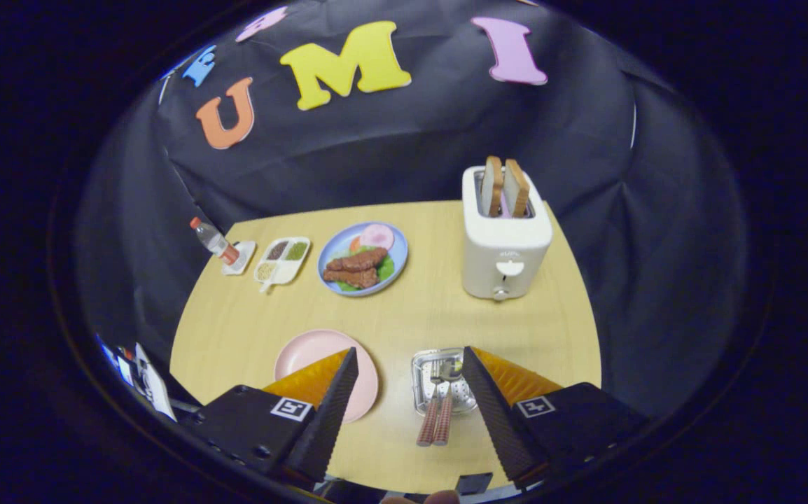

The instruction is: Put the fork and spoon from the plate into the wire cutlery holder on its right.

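between the spread-apart fingers of the hand-held gripper [409, 392], fork [429, 416] and spoon [444, 413] lean out of the wire holder [423, 364]; a bump could tip them, probably.

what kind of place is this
Probably a staged breakfast table in a recording booth: a toaster holding bread, a blue plate of food and a wire cutlery holder between the open gripper's fingers.

pink plate [306, 353], blue plate [395, 269], cream toaster [505, 241], checkered cutlery handles [435, 423]
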